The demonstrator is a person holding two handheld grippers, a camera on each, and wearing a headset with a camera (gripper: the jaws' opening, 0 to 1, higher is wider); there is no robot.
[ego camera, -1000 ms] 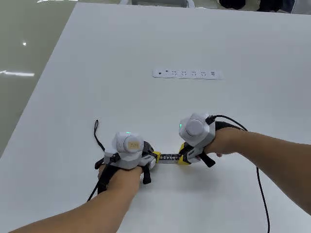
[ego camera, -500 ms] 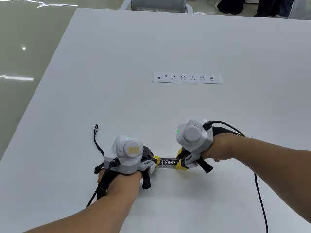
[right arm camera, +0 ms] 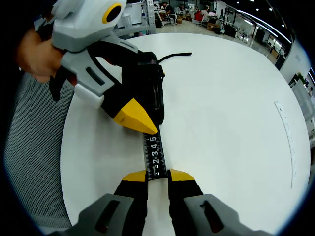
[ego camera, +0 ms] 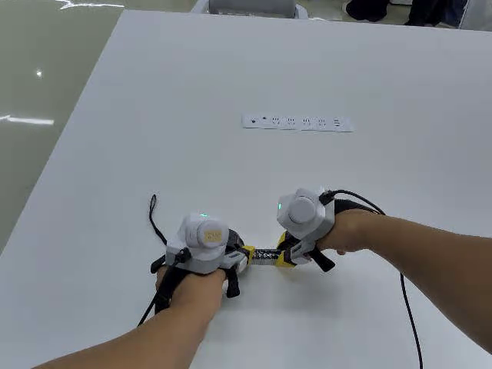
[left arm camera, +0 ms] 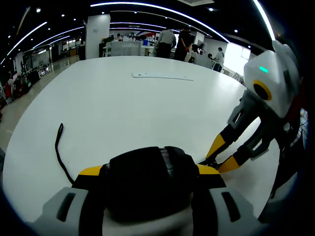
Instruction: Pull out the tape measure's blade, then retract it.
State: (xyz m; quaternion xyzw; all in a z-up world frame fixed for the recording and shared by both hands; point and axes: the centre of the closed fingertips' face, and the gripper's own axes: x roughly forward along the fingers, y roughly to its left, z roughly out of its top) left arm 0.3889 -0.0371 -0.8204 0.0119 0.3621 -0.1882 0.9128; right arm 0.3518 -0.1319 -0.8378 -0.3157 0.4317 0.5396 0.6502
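Across the head view a broad white table point(ego camera: 231, 77) is spread, and a pale glossy floor point(ego camera: 38, 92) is seen beyond its left edge. Toward the far side of the table a white power strip point(ego camera: 297, 122) is laid flat, well apart from the work. Near the front edge two grippers are held facing one another, close together.

The left gripper point(left arm camera: 150, 172) is clenched around the black tape measure case point(right arm camera: 147, 81). The case is held low at the table top, and the yellow-tipped jaws are pressed against its two sides. The right gripper point(right arm camera: 157, 175) is clamped on the free end of the blade point(right arm camera: 153, 152), which is pinched flat between the two yellow jaw tips.

A black cable point(ego camera: 403, 300) is led from the right gripper back beside the forearm toward the table's near edge. A thin black wrist strap point(ego camera: 154, 215) is trailed from the case across the table, to the left and away from the person.

Only a short stretch of the blade is drawn out, bridging the small gap between the case and the right gripper's jaws. In the right gripper view the numerals 2 to 5 are read on its dark face.
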